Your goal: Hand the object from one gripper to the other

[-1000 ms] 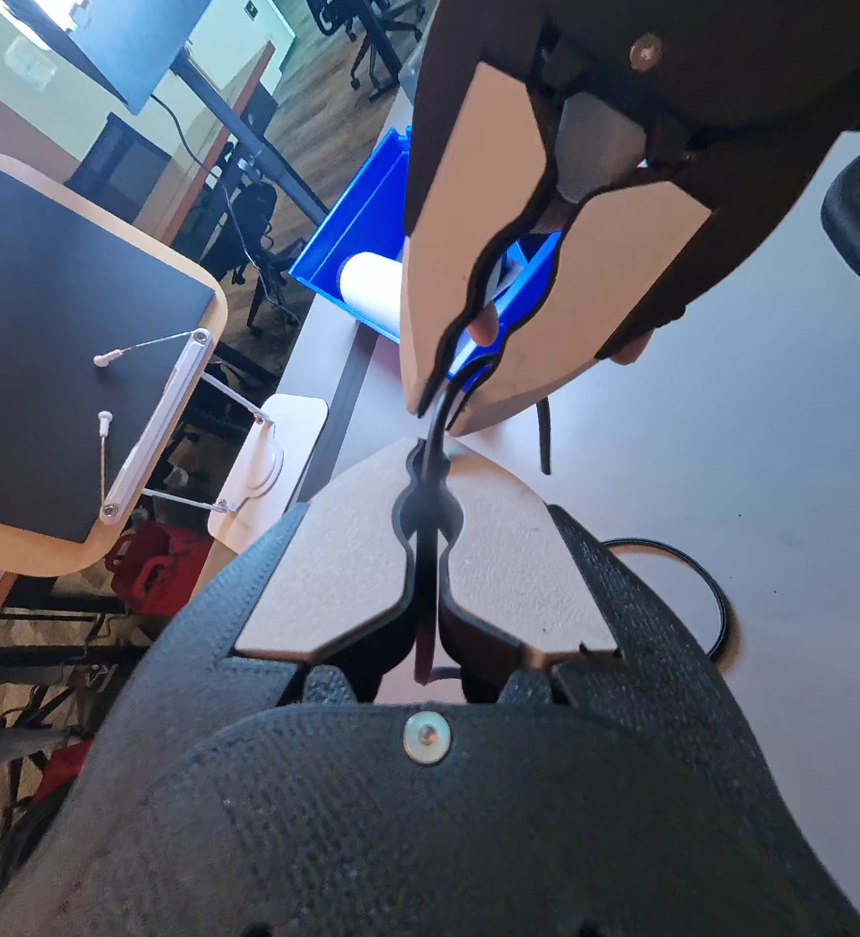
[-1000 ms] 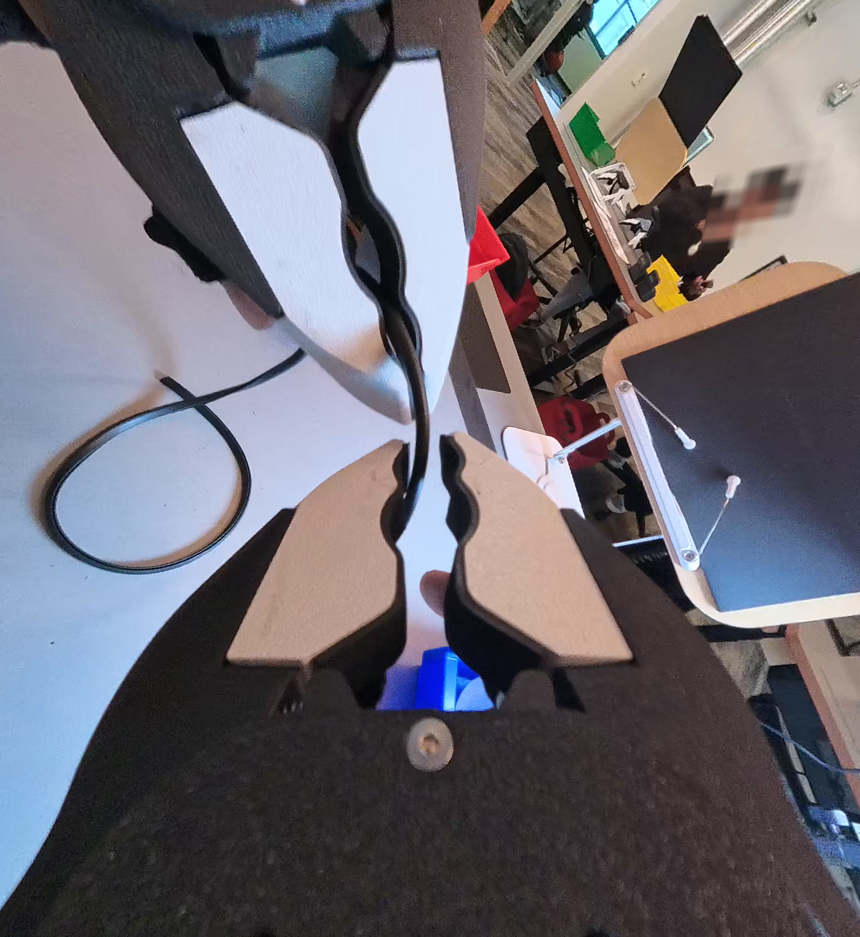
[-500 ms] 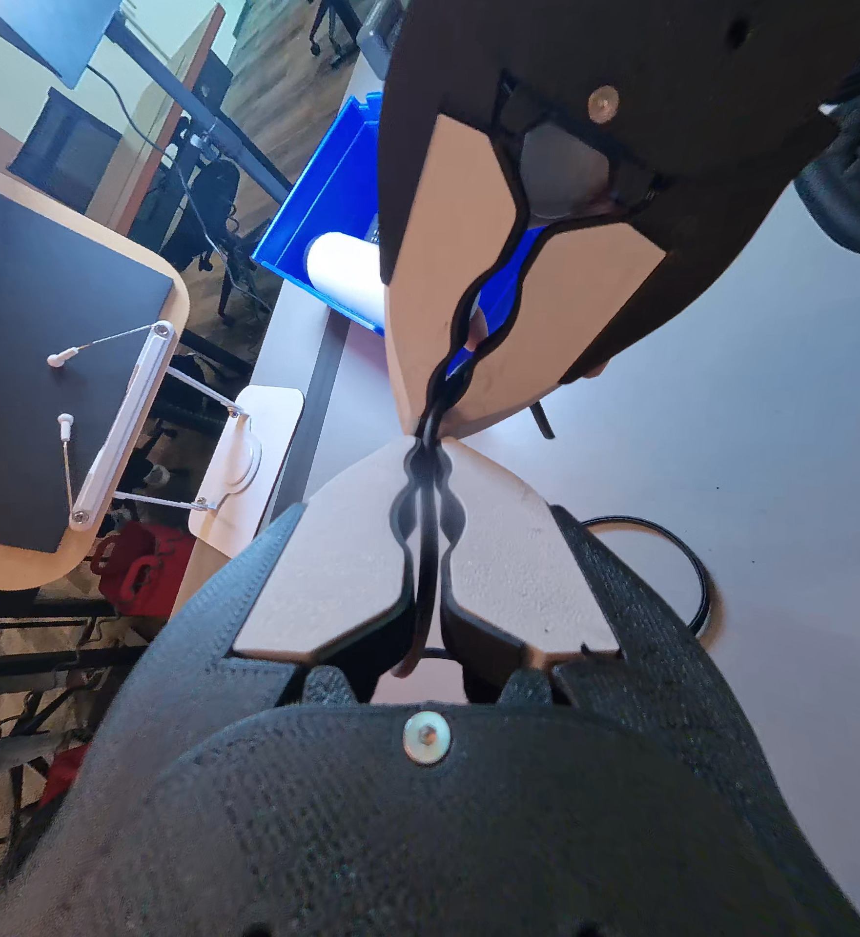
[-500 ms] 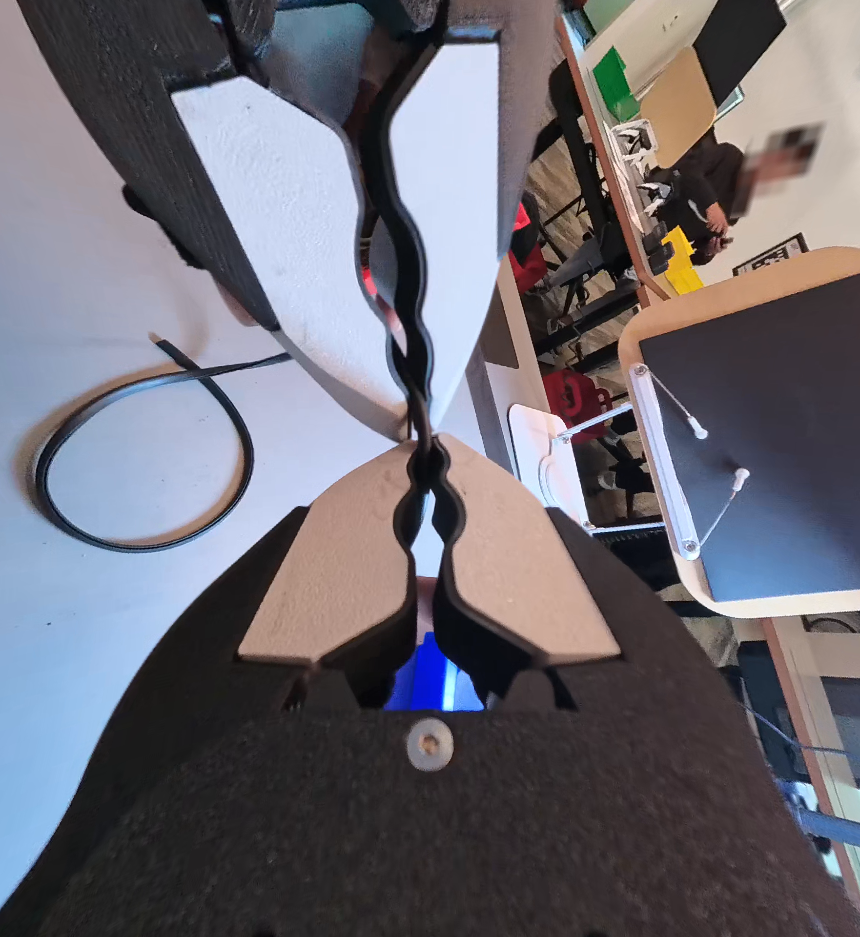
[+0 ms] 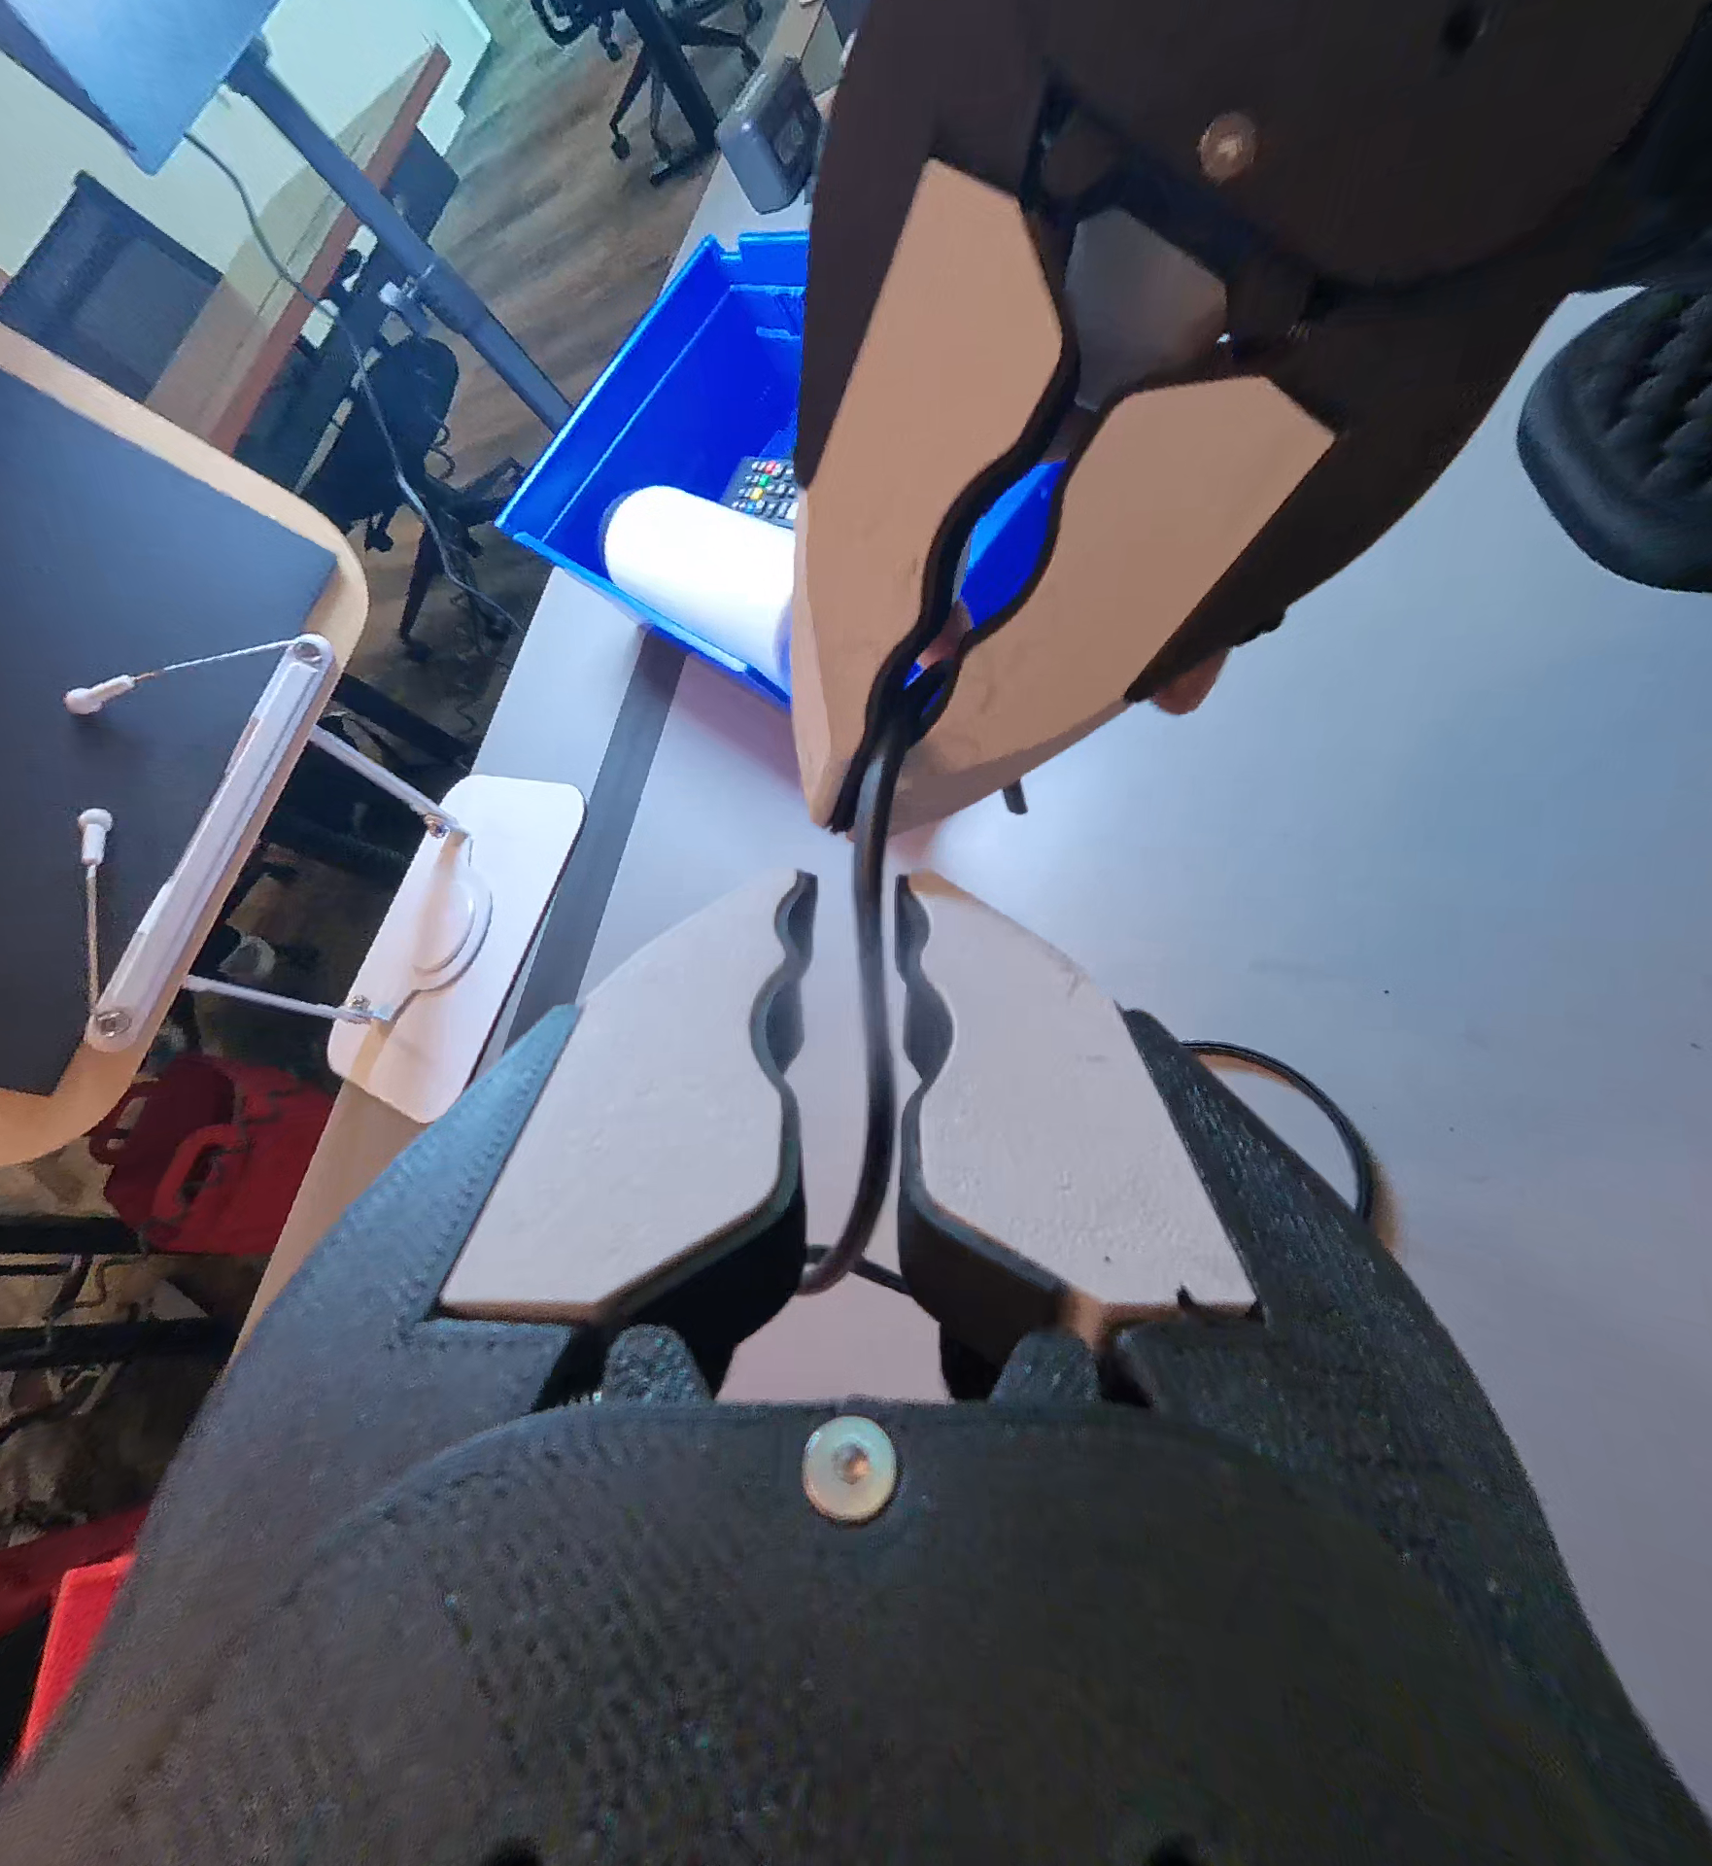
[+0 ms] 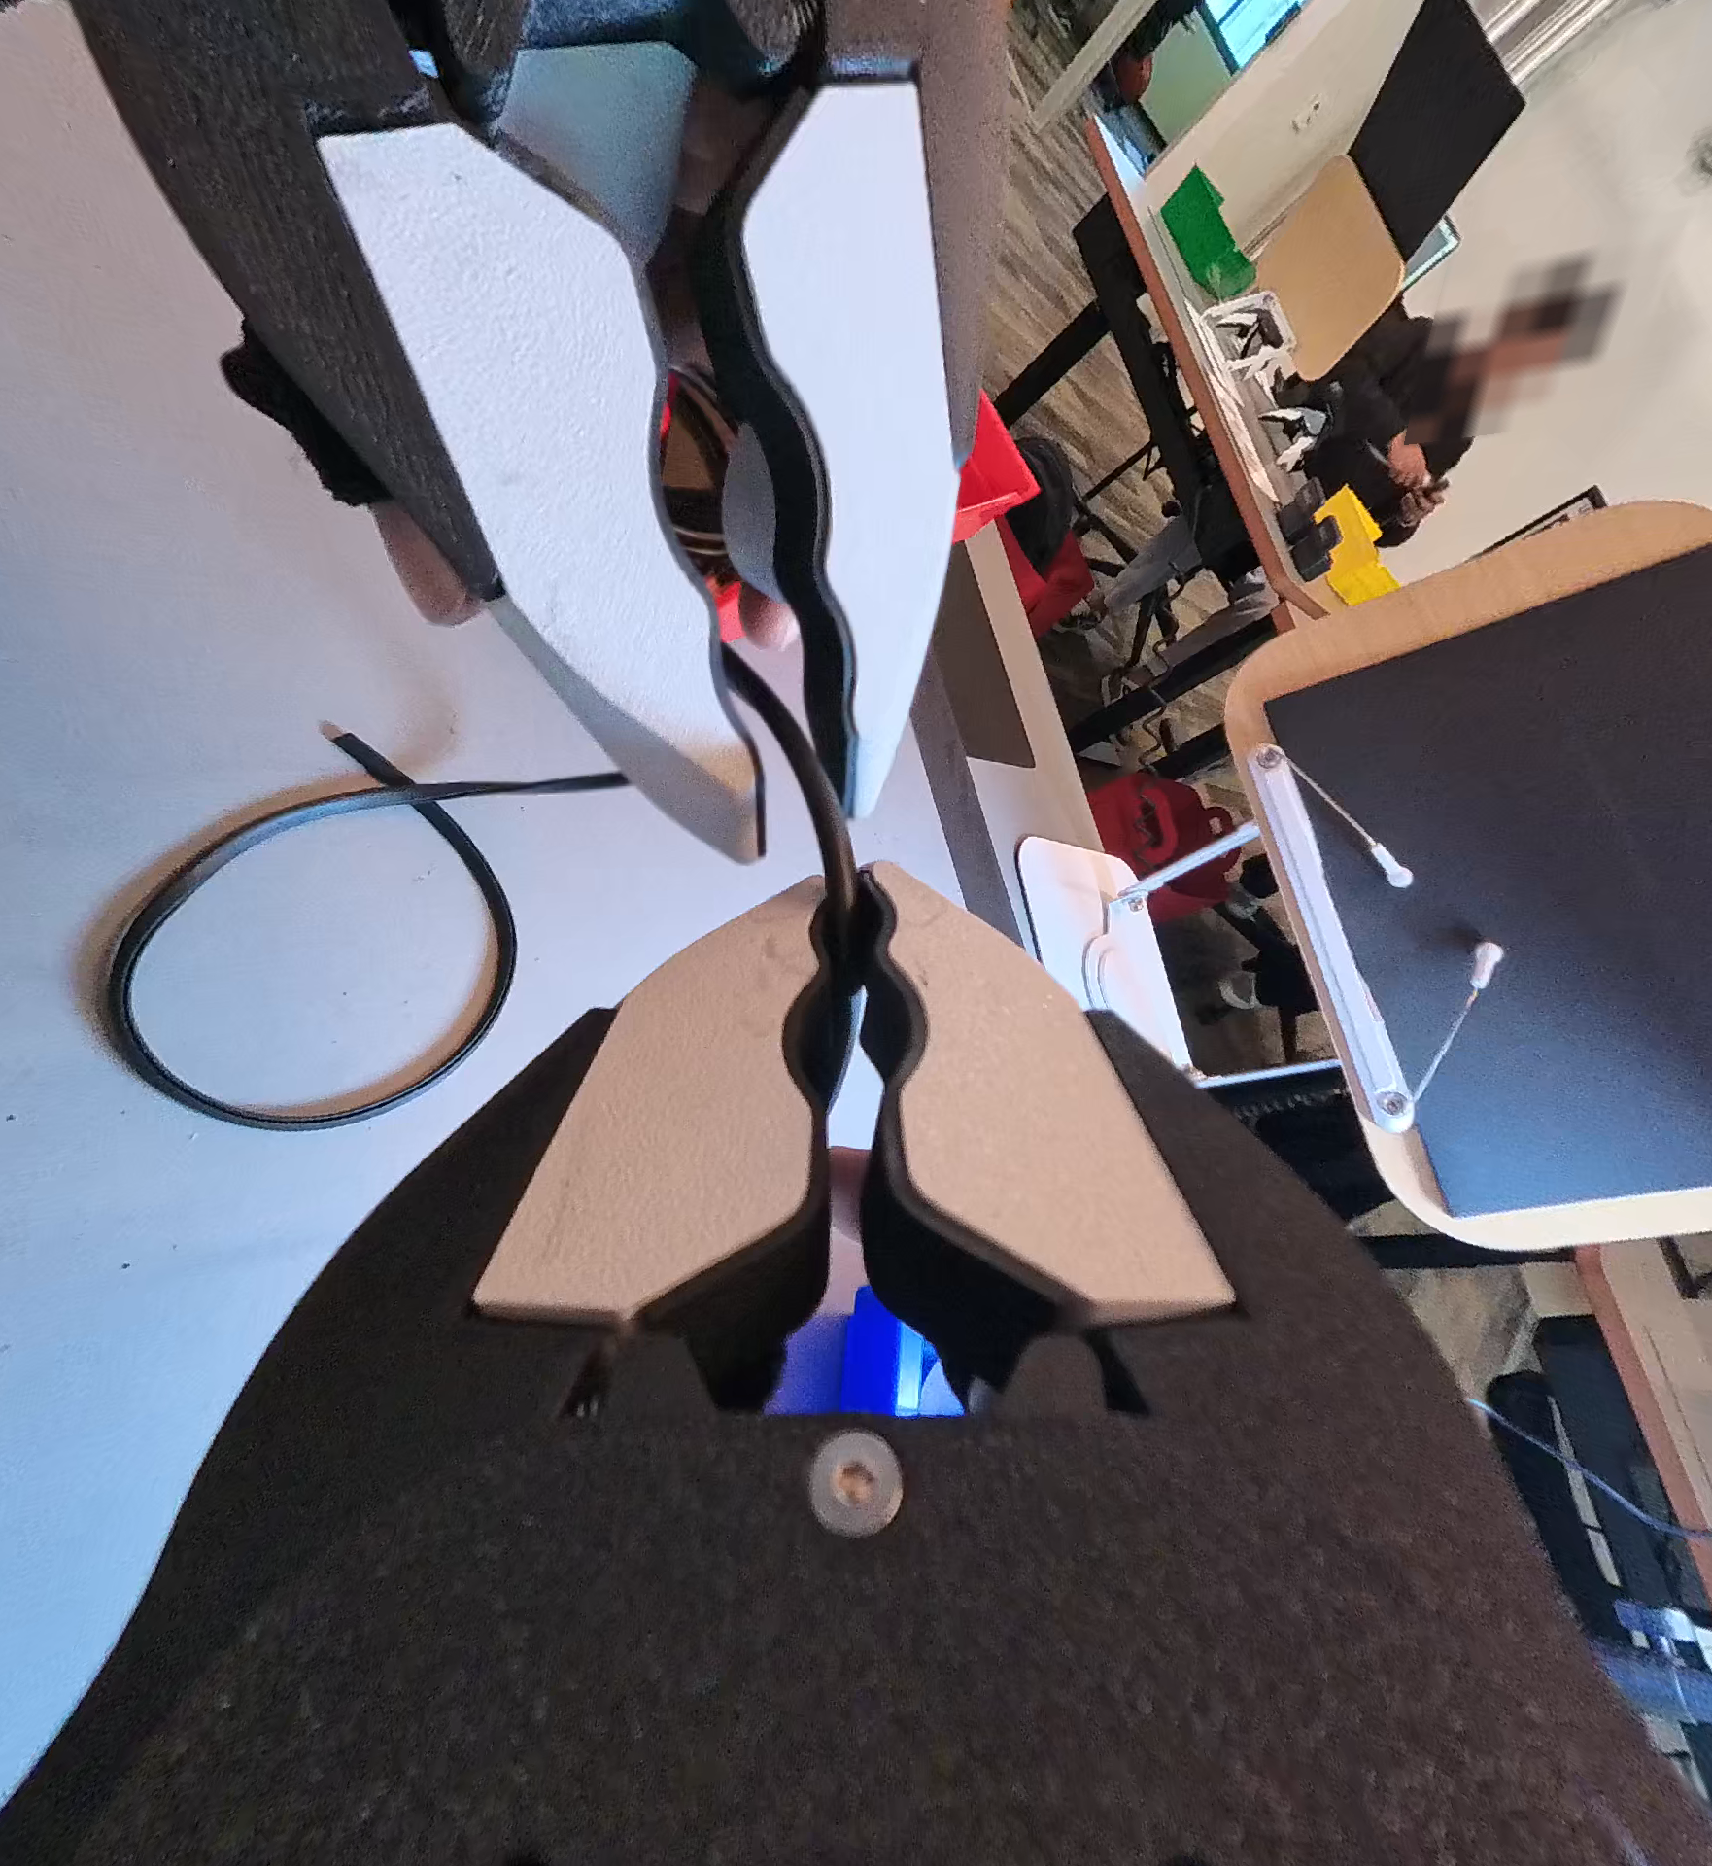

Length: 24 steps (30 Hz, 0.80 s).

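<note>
The object is a thin black cable [image 5: 867, 969]. In the left wrist view it runs from between my left gripper's [image 5: 854, 889] parted fingers up into my right gripper [image 5: 877, 803], which is shut on it. The left gripper is open and the cable passes loosely through the gap. In the right wrist view my right gripper [image 6: 847, 889] pinches the cable [image 6: 817, 788] at its tips, with the left gripper [image 6: 801, 823] facing it, tips nearly touching. The rest of the cable lies in a loop [image 6: 489, 909] on the white table [image 6: 125, 505].
A blue bin [image 5: 670, 404] with a white roll [image 5: 690, 565] and a remote [image 5: 766, 485] stands on the table behind the right gripper. The table's edge [image 5: 569, 808] runs on the left. A black chair part [image 5: 1670, 434] is on the right. A black board [image 6: 1589, 858] stands beyond the edge. My two grippers' fingertips are within a few centimetres of each other.
The right gripper closed on the cable, then the left gripper, which held it, opened. The two grippers have drawn slightly apart.
</note>
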### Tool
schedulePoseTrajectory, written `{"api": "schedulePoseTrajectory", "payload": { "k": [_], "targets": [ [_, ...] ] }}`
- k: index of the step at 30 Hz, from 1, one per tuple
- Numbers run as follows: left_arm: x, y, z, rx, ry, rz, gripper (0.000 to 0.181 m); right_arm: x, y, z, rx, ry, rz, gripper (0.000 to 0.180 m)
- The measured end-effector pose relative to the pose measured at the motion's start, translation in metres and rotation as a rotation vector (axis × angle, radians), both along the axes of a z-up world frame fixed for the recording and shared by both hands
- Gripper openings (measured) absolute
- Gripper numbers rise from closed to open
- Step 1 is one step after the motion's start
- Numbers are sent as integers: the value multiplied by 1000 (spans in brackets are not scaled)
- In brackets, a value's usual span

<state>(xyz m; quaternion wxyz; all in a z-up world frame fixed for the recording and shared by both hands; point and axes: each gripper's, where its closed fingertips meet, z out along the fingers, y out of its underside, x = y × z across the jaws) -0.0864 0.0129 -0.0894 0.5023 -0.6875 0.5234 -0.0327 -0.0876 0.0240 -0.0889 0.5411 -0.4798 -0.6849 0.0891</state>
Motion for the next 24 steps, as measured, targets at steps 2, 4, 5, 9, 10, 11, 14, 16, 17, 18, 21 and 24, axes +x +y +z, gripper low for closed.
{"api": "schedulePoseTrajectory", "payload": {
  "k": [2,4,5,9,10,11,14,16,17,18,21,24],
  "targets": [
    [4,-2,-2,9,16,-11,12,-2,-3,-1,2,-6,11,0],
    [4,-1,-4,18,43,-7,8,-2,-4,0,11,-8,15,0],
    [4,-2,-4,16,39,-12,6,-2,-5,1,10,-1,21,0],
    [3,-3,4,28,2,-20,3,1,-3,8,-5,31,22,1],
    [1,-2,5,33,3,-17,3,3,0,8,-6,31,14,6],
    [0,-2,6,35,0,-17,3,4,2,7,-11,33,12,8],
    [0,-2,6,27,-5,-18,3,3,2,2,-10,13,29,0],
    [-2,-1,2,15,7,-10,3,1,0,2,15,1,33,0],
    [-3,-1,0,3,14,-5,4,1,-1,1,15,-3,32,0],
    [-3,0,-2,-2,19,0,4,0,-2,1,10,-4,32,0],
    [3,-1,-6,-5,25,-14,11,-2,-4,0,16,-9,32,0],
    [6,-1,-8,7,37,-25,10,-3,-6,-1,15,-19,41,0]
  ]
}}
